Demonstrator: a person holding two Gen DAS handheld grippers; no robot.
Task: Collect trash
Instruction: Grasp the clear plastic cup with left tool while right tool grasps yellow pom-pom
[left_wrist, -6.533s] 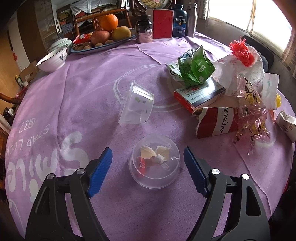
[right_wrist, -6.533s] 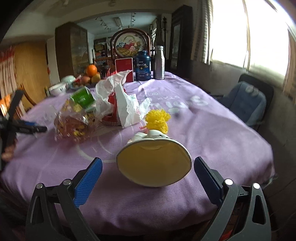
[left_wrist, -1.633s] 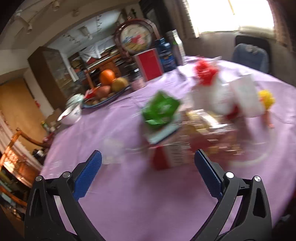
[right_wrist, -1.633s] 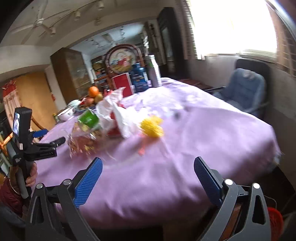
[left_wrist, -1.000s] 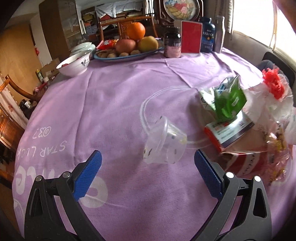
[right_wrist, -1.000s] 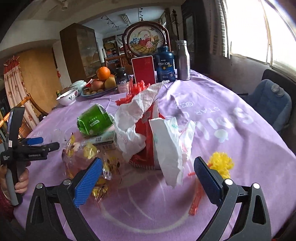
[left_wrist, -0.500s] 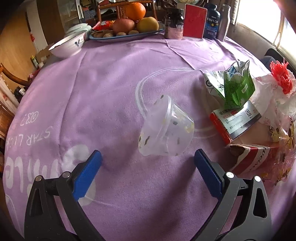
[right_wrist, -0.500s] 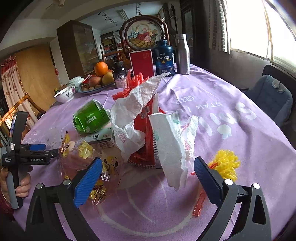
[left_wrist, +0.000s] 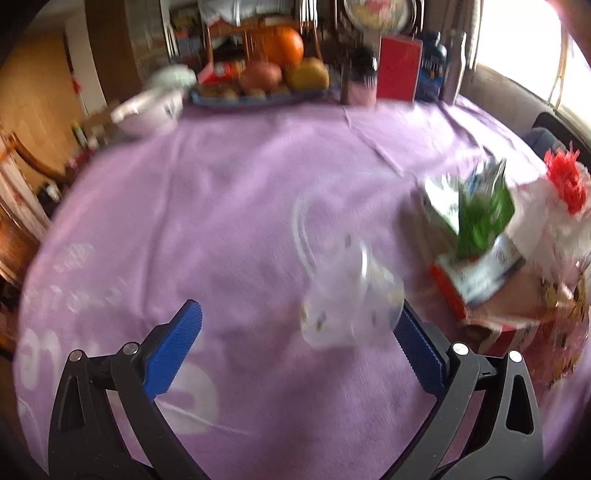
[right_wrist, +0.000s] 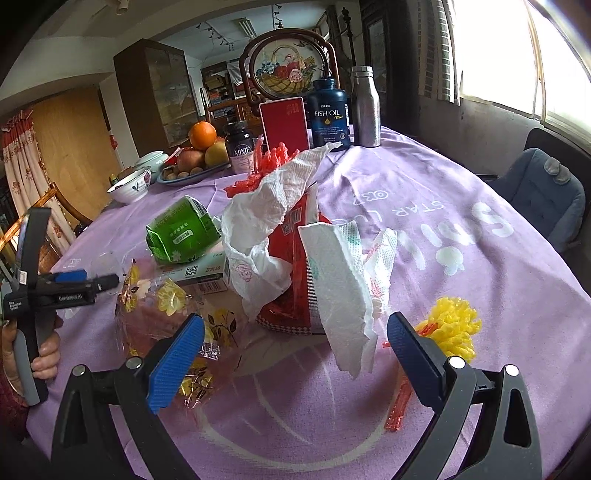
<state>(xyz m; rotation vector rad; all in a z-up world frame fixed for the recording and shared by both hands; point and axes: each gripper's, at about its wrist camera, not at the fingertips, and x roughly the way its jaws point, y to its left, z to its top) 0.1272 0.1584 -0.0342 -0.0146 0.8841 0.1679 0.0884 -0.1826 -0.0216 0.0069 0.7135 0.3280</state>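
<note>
Purple tablecloth (left_wrist: 229, 206), tipped clear cup (left_wrist: 347, 302)

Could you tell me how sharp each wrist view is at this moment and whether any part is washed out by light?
Left wrist view: motion-blurred throughout, so the clear plastic cup and purple tablecloth smear. Right wrist view: sharp, the blue fish oil bottle label readable, but the bright window is blown out to white.
</note>
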